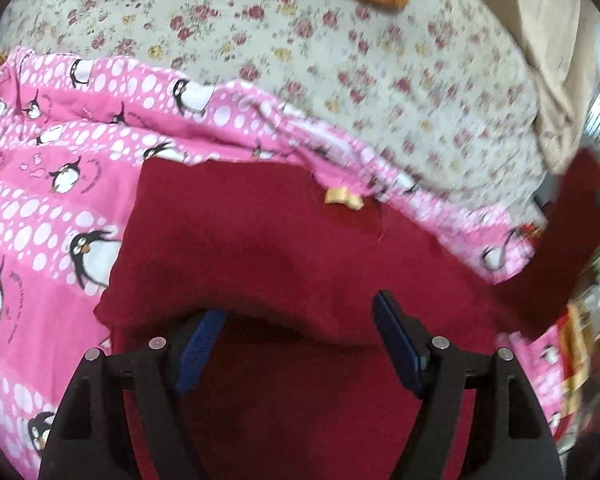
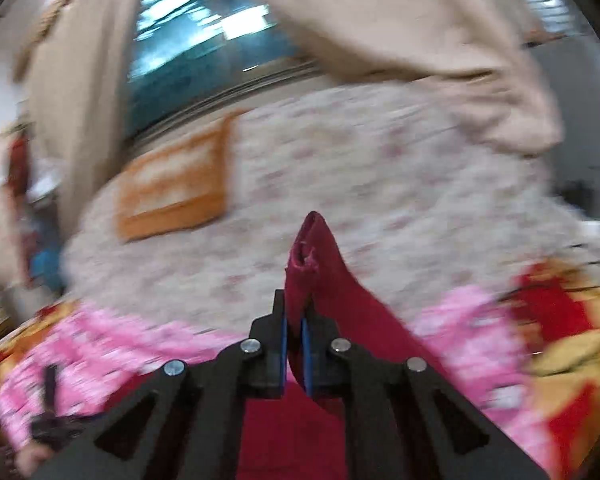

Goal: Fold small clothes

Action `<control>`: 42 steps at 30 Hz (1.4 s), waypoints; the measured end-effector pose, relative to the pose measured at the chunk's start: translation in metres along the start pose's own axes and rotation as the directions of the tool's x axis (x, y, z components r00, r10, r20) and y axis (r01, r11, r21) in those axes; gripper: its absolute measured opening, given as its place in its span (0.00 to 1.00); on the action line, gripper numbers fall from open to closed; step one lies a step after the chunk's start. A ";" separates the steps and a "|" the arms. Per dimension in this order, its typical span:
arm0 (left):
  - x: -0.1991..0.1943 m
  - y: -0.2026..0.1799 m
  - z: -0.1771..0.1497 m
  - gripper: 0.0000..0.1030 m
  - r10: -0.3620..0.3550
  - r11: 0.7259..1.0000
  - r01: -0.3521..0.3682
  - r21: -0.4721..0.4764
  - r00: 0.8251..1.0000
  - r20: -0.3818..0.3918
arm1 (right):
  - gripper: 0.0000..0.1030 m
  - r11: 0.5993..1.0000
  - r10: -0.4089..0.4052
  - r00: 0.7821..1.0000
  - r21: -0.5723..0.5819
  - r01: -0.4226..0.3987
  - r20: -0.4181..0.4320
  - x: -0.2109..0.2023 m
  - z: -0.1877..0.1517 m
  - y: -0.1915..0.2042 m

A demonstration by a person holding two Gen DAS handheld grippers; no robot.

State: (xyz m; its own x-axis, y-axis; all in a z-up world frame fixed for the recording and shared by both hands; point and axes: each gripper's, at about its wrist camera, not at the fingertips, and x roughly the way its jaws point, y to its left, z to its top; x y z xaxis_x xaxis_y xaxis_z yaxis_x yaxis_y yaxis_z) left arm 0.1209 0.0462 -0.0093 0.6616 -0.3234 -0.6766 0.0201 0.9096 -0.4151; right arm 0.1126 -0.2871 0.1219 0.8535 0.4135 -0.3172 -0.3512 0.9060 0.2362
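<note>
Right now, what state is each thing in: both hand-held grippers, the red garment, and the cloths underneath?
Left hand-held gripper: open, jaws apart over the red cloth, gripping nothing.
Right hand-held gripper: shut on a pinched fold of the red garment.
Red garment: partly spread on the pink cloth, one end lifted.
Pink penguin cloth: spread, wrinkled.
Floral sheet: laid flat.
Orange cloth: lying on the sheet.

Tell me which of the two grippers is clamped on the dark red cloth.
The right gripper: its blue-padded jaws are shut on a bunched corner of the dark red cloth. The left gripper stands open over the same cloth, pinching nothing.
</note>
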 end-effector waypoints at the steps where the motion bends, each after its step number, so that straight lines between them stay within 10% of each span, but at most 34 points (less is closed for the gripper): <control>1: -0.001 0.001 0.002 0.58 -0.020 1.000 0.020 -0.014 1.000 0.009 | 0.05 0.999 0.029 0.999 -0.016 -0.029 -0.037 0.015 -0.013 0.015; 9: 0.021 -0.006 0.005 0.58 -0.091 0.996 0.091 -0.023 0.995 -0.033 | 0.06 0.996 -0.008 0.919 -0.084 -0.027 -0.395 0.131 -0.142 0.083; 18: 0.048 -0.039 0.003 0.58 -0.156 0.985 0.163 0.061 0.982 -0.108 | 0.06 0.988 0.023 0.933 -0.137 -0.077 -0.360 0.111 -0.143 0.096; 28: 0.038 -0.035 0.001 0.59 -0.267 0.963 0.269 0.022 0.961 -0.076 | 0.29 0.986 0.020 0.892 -0.137 -0.092 -0.451 0.123 -0.148 0.098; 42: -0.003 -0.025 -0.027 0.58 -0.097 0.991 0.106 0.084 0.989 -0.113 | 0.41 0.988 0.088 0.878 -0.069 -0.136 -0.470 0.119 -0.151 0.092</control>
State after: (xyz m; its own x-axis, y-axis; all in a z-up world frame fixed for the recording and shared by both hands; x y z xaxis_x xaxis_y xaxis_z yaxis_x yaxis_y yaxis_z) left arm 0.0981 0.0175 -0.0134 0.5679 -0.4371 -0.6975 0.1532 0.8887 -0.4321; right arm 0.1235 -0.1410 -0.0323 0.5377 0.4856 -0.6892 -0.4898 0.8453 0.2134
